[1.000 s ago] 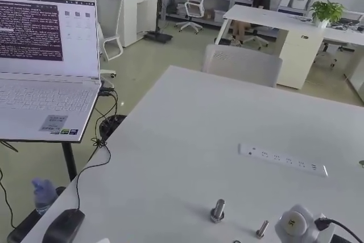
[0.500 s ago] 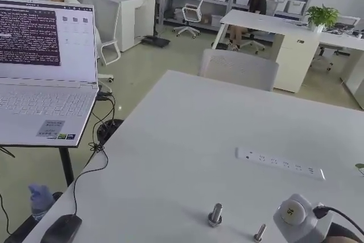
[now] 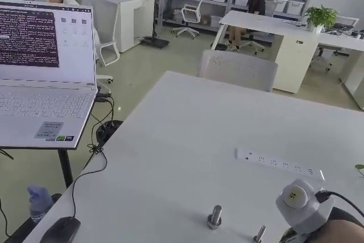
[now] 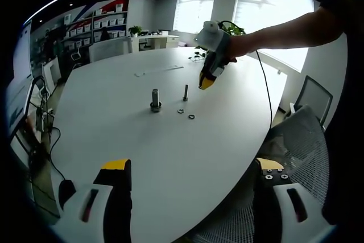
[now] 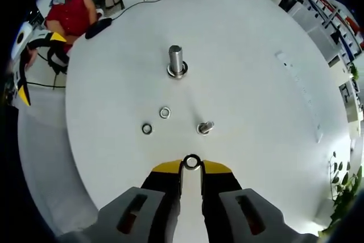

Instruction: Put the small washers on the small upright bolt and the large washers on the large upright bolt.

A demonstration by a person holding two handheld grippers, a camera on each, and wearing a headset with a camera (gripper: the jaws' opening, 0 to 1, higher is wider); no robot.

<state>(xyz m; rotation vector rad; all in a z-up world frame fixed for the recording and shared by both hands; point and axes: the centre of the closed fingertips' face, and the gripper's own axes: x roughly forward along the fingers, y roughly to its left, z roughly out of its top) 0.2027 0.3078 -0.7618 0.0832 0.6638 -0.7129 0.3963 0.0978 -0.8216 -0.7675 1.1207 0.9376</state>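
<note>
right gripper view: right gripper (image 5: 191,170), lifted slightly, fingers (image 5: 168,183) pinching a washer (image 5: 192,161); left gripper's (image 4: 192,166) fingers (image 4: 116,186) spread.

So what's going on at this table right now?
A person is sorting washers onto two upright bolts with a handheld gripper in each hand. The right gripper is shut on a washer and holds it over the table, just short of the small bolt. Two loose washers lie between the small bolt and the large bolt. The left gripper hangs open at the table's edge, holding nothing.
</note>
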